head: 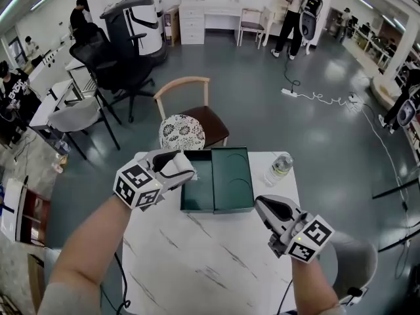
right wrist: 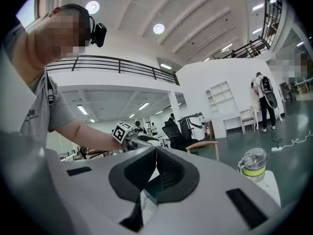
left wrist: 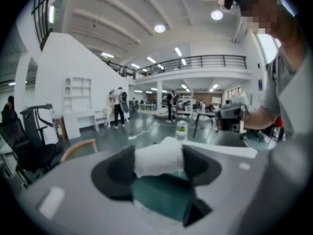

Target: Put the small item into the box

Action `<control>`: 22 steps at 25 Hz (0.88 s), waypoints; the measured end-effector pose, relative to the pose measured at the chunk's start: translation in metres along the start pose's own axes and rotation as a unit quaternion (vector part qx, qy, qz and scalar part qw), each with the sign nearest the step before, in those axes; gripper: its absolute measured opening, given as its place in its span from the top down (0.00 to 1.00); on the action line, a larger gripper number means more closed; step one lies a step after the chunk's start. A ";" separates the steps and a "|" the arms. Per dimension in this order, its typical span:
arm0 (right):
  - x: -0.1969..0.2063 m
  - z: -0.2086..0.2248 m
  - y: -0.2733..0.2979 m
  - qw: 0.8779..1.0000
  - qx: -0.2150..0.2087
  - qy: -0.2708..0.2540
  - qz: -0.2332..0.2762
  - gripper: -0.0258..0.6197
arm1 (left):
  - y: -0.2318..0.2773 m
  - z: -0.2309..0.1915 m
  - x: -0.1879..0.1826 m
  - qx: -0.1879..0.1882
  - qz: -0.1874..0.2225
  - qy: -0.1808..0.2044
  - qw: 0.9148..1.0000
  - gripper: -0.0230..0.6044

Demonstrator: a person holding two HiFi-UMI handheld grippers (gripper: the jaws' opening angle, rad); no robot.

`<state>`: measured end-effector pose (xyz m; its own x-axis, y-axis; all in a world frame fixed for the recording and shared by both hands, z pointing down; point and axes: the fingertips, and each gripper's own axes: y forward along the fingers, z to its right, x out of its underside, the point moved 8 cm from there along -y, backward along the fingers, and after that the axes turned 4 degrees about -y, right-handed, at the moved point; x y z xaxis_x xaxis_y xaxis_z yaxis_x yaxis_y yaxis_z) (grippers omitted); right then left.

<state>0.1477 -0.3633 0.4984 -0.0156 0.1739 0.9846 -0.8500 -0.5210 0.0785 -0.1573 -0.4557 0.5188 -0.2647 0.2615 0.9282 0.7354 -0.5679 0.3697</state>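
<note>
Left tongs (left wrist: 159,161) stand wide and clamp a small white wad (left wrist: 157,156) between their pads, right at the left edge of the open green box (head: 231,179), with the box showing just below the wad in the left gripper view. Right tongs (right wrist: 155,154) are closed tip to tip with nothing in them and hover near the box's lower right corner. The box lies open on the white marbled worktop (head: 197,261). A water bottle (head: 279,168) stands just beside it on the right.
</note>
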 end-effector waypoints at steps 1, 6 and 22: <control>0.005 0.003 0.003 1.000 0.002 0.001 -0.003 0.95 | 0.009 -0.005 0.006 0.002 -0.010 0.005 1.000 0.49; 0.029 0.020 0.019 1.000 0.011 0.009 -0.018 0.95 | 0.050 -0.028 0.037 0.014 -0.057 0.023 0.998 0.48; 0.052 0.045 0.038 0.999 0.019 0.020 -0.029 0.95 | 0.139 -0.047 0.080 0.048 -0.204 0.137 0.968 0.49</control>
<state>0.1385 -0.4119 0.5595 0.0110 0.2374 0.9713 -0.8292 -0.5407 0.1416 -0.1056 -0.5504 0.6469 -0.6913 0.2242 0.6869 0.5859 -0.3824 0.7145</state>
